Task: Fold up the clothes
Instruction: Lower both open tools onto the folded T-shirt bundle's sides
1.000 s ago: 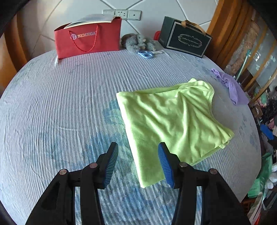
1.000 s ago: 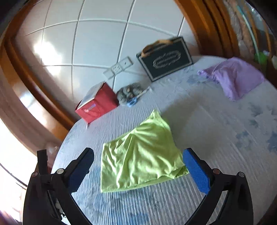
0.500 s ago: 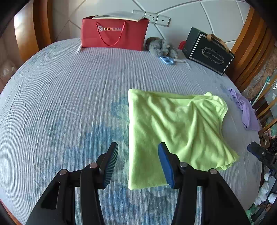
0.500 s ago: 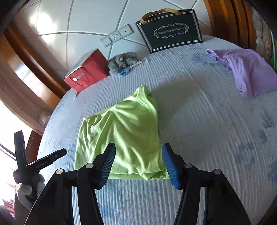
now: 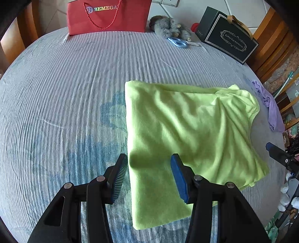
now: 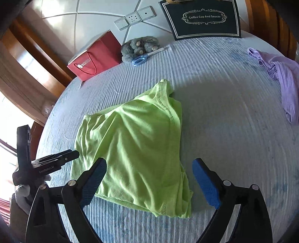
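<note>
A lime-green shirt (image 5: 186, 134), folded roughly in half, lies on the striped blue-grey bedspread (image 5: 65, 93). My left gripper (image 5: 149, 175) hovers open over the shirt's near left edge, with one finger off the cloth and one above it. The right wrist view shows the shirt (image 6: 134, 145) with its collar seam on top. My right gripper (image 6: 150, 181) stands wide open above the near end, holding nothing. A gloved hand (image 6: 22, 189) holds the left gripper (image 6: 74, 155) at the shirt's left side. The right gripper's tip (image 5: 276, 152) shows at the right edge.
A purple garment (image 6: 286, 80) lies crumpled near the bed's right edge. Along the wall stand a red paper bag (image 5: 108, 16), a grey plush toy (image 5: 168, 26), blue scissors (image 5: 177, 42) and a black gift box (image 5: 228, 39). Wooden trim frames the bed.
Both grippers have come closer to the shirt. The right gripper narrowed half a second ago and has since spread wide again. The shirt has not moved.
</note>
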`<state>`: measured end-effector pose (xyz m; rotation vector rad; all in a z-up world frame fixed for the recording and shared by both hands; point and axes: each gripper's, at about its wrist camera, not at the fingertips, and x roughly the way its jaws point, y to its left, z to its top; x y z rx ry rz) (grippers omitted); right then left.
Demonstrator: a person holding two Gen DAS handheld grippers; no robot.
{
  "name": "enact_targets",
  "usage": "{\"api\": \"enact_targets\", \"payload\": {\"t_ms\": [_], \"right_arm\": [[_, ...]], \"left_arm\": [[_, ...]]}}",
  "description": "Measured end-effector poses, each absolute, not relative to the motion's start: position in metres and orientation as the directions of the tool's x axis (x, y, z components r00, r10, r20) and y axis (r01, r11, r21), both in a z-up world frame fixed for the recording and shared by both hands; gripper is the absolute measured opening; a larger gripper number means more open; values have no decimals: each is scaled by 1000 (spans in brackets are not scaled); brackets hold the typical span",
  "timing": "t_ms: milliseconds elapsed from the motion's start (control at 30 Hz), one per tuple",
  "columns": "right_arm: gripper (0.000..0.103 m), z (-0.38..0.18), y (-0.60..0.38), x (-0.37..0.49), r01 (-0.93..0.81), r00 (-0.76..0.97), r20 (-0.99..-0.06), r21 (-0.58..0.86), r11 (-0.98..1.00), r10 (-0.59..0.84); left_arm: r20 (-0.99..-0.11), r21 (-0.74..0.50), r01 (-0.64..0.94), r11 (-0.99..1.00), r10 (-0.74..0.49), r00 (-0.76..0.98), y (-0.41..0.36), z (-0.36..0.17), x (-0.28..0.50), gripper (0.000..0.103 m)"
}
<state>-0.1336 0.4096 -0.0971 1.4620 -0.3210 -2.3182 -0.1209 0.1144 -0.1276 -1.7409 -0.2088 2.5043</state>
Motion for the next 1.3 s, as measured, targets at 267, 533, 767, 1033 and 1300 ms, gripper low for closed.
{"api": "enact_targets", "payload": {"t_ms": [267,533,767,1033,1300], "right_arm": [[93,-123,395,-146,208,-312,-849,377,-903,-426],[90,-130,382,-154,214,-310,-870,328,-920,-382],[58,-128,378,-147,242,-312,-882,286,-927,-353],[67,-130,378,-149,283,-280,-853,365,-887,-440],[53,-129,364,-146,322,-311,-883,249,-913,-351]], "left_arm": [[-932,-99,-57,-993,113,-345,129,-139,-131,59],[-930,-63,-79,-995,88,-358,141,-140,-135,76],[-929,-69,-98,-993,100,-356,143,-137,-137,62],[-910,-177,-126,-976,211,-357,131,-133,-144,47],[-913,-158,-129,-979,194,-360,125,-133,-137,14]]}}
